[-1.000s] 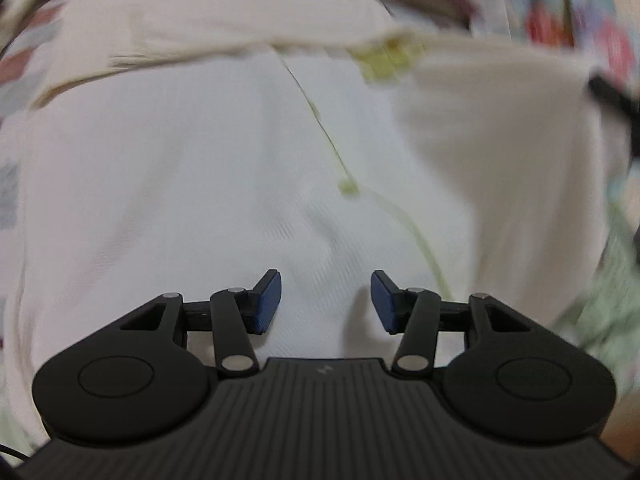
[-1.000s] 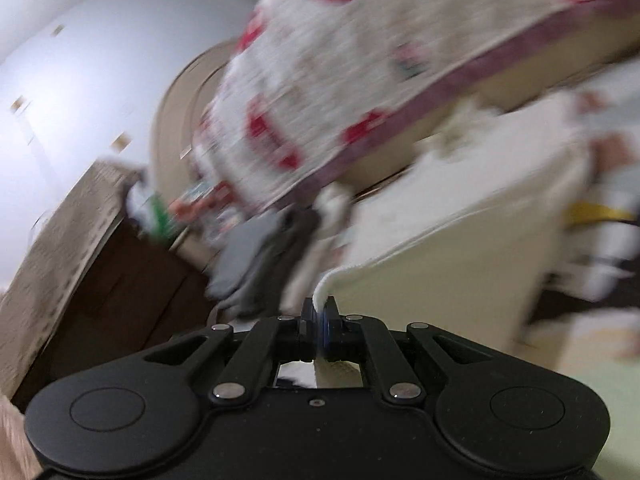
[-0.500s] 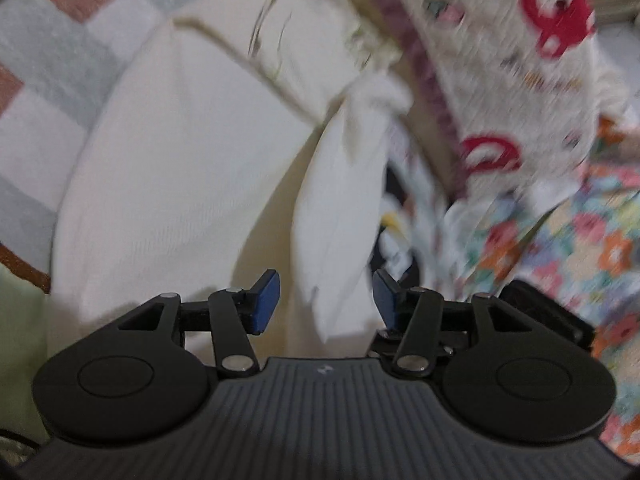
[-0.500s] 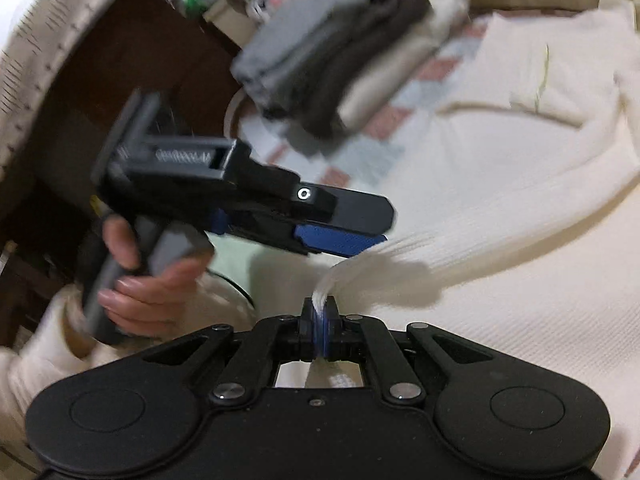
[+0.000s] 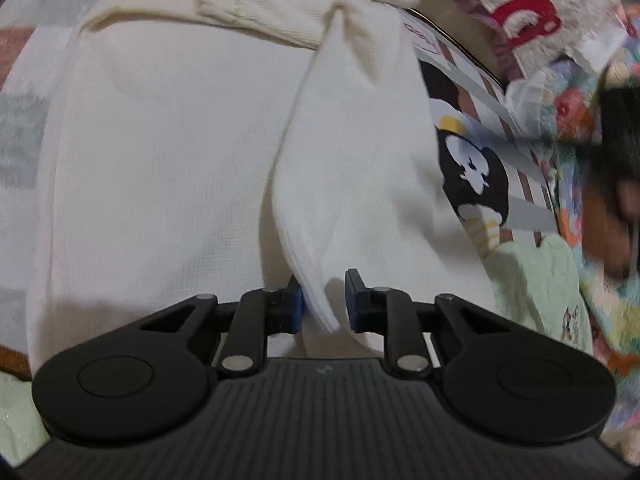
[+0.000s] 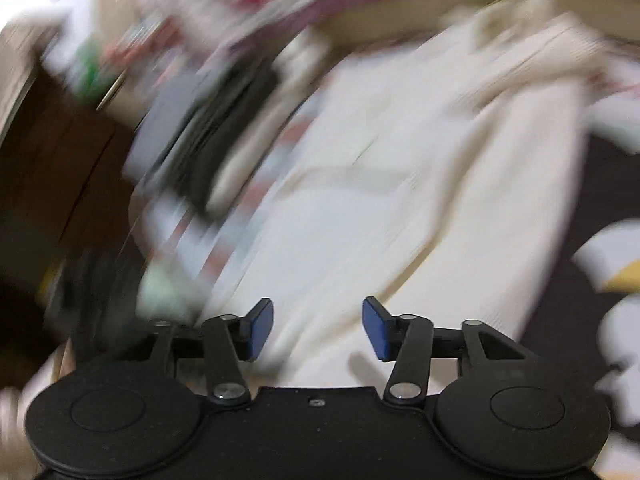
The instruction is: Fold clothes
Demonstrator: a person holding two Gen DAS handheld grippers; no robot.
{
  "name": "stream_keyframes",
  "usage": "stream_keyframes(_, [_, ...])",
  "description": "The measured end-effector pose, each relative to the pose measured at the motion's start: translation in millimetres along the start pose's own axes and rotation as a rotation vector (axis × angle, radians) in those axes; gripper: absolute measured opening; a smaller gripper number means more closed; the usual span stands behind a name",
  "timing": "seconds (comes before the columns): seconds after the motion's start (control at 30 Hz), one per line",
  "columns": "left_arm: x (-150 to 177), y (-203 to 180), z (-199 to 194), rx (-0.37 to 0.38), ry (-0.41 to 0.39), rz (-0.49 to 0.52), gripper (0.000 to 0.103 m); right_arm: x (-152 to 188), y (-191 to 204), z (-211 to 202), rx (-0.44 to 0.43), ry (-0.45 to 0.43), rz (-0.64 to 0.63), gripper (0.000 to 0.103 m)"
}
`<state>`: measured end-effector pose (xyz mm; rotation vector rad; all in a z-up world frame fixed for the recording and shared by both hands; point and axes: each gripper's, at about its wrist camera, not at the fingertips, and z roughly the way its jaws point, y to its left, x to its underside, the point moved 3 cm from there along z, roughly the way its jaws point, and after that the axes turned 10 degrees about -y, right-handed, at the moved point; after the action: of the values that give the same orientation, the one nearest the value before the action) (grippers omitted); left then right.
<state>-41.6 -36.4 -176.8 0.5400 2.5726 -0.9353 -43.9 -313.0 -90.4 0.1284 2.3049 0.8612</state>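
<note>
Cream sweater (image 5: 160, 168) spread flat on the patterned bedding (image 5: 480, 184), one sleeve (image 5: 352, 152) folded across its body. Left gripper (image 5: 324, 300), closing, has the sleeve cuff between its pads, where earlier it stood wide over bare knit. Right gripper (image 6: 318, 328), previously clamped on the cuff, is opening, nothing between its pads.

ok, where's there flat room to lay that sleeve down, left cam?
Best patch: the smooth sweater body, left of the sleeve and below the folded collar band. The right side is crowded: penguin print cloth, floral fabric. The left gripper is closing around the cuff.
</note>
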Motion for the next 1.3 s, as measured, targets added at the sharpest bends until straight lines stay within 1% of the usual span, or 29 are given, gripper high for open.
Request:
stream_keyframes(0.1, [1.3, -2.8, 5.5, -0.025, 0.022, 0.028, 0.021, -48.5, -24.3, 18.9, 0.123, -0.115, 0.145, 0.059])
stream_keyframes(0.13, [1.5, -2.3, 5.9, -0.027, 0.026, 0.027, 0.022, -62.6, -30.2, 30.0, 0.153, -0.132, 0.198, 0.059])
stream_keyframes(0.2, [2.1, -1.6, 4.0, -0.022, 0.027, 0.023, 0.026, -82.5, -37.0, 50.6, 0.22, -0.146, 0.25, 0.059])
stream_keyframes(0.23, [2.5, -1.8, 2.9, -0.019, 0.026, 0.024, 0.028, -89.5, -41.0, 59.9, 0.259, -0.15, 0.278, 0.059])
stream_keyframes(0.27, [3.2, -1.3, 1.9, -0.016, 0.027, 0.022, 0.033, -94.0, -47.2, 69.2, 0.29, -0.152, 0.321, 0.059])
stream_keyframes(0.3, [3.4, 0.4, 0.7, -0.016, 0.028, 0.005, 0.044, -97.0, -53.2, 77.9, 0.321, -0.151, 0.358, 0.059])
stream_keyframes(0.33, [2.9, 2.7, -1.0, -0.017, 0.021, -0.019, 0.047, -96.7, -58.8, 85.0, 0.351, -0.144, 0.381, 0.059])
stream_keyframes(0.37, [2.3, 4.4, -2.1, -0.024, 0.012, -0.032, 0.05, -96.4, -64.5, 92.0, 0.381, -0.138, 0.405, 0.059])
stream_keyframes(0.43, [1.7, 6.3, -2.2, -0.044, 0.0, -0.041, 0.051, -96.2, -74.1, 104.3, 0.434, -0.127, 0.444, 0.059])
stream_keyframes(0.5, [3.3, 4.1, -0.5, -0.051, -0.003, -0.027, 0.051, -98.1, -75.0, 106.6, 0.448, -0.133, 0.433, 0.059])
stream_keyframes(0.53, [4.6, 0.4, -1.5, -0.055, -0.007, 0.001, 0.051, -99.1, -75.5, 107.8, 0.455, -0.137, 0.428, 0.059])
stream_keyframes(0.6, [7.4, -7.9, -4.5, -0.065, -0.014, 0.068, 0.056, -103.6, -75.3, 115.2, 0.476, -0.135, 0.4, 0.06])
stream_keyframes(0.7, [10.3, -15.0, -0.2, -0.081, -0.005, 0.141, 0.057, -111.4, -74.6, 127.3, 0.525, -0.153, 0.285, 0.062])
stream_keyframes(0.77, [8.3, -15.0, 0.1, -0.076, -0.014, 0.14, 0.057, -115.9, -73.5, 137.8, 0.541, -0.15, 0.193, 0.065])
stream_keyframes(0.8, [7.9, -13.2, -0.6, -0.072, -0.016, 0.133, 0.057, -117.1, -73.2, 141.6, 0.547, -0.151, 0.152, 0.065])
stream_keyframes(0.83, [7.7, -11.8, -1.1, -0.067, -0.019, 0.125, 0.057, -115.7, -73.2, 142.0, 0.547, -0.159, 0.121, 0.062])
stream_keyframes(0.87, [7.6, -11.3, -1.6, -0.065, -0.02, 0.121, 0.057, -114.1, -72.9, 141.5, 0.552, -0.167, 0.088, 0.041])
stream_keyframes(0.9, [7.8, -11.1, -2.1, -0.065, -0.021, 0.12, 0.057, -112.4, -72.1, 139.0, 0.568, -0.173, 0.044, 0.015])
stream_keyframes(0.93, [7.9, -10.9, -2.6, -0.064, -0.022, 0.118, 0.057, -111.0, -71.4, 135.1, 0.573, -0.183, -0.005, 0.014])
stream_keyframes(0.97, [8.2, -11.5, -2.8, -0.066, -0.024, 0.122, 0.057, -110.1, -70.5, 128.3, 0.553, -0.209, -0.038, 0.011])
stream_keyframes(1.03, [9.2, -14.4, -2.4, -0.076, -0.028, 0.144, 0.057, -108.7, -68.9, 114.3, 0.514, -0.264, -0.096, 0.01])
stream_keyframes(1.1, [10.7, -19.0, -1.2, -0.094, -0.034, 0.184, 0.054, -110.4, -66.8, 95.6, 0.464, -0.339, -0.103, 0.011])
stream_keyframes(1.13, [11.4, -21.3, -0.5, -0.102, -0.037, 0.204, 0.051, -111.5, -65.3, 86.7, 0.438, -0.373, -0.106, 0.01])
stream_keyframes(1.2, [10.8, -26.1, -0.4, -0.095, -0.049, 0.231, 0.005, -114.6, -63.0, 76.8, 0.434, -0.402, -0.115, 0.01])
stream_keyframes(1.23, [9.7, -28.8, -3.6, -0.079, -0.062, 0.24, 0.002, -116.6, -62.3, 73.6, 0.431, -0.408, -0.112, 0.01])
stream_keyframes(1.3, [7.2, -35.7, -16.1, -0.089, -0.102, 0.276, 0.002, -121.9, -60.0, 68.4, 0.424, -0.419, -0.114, 0.011])
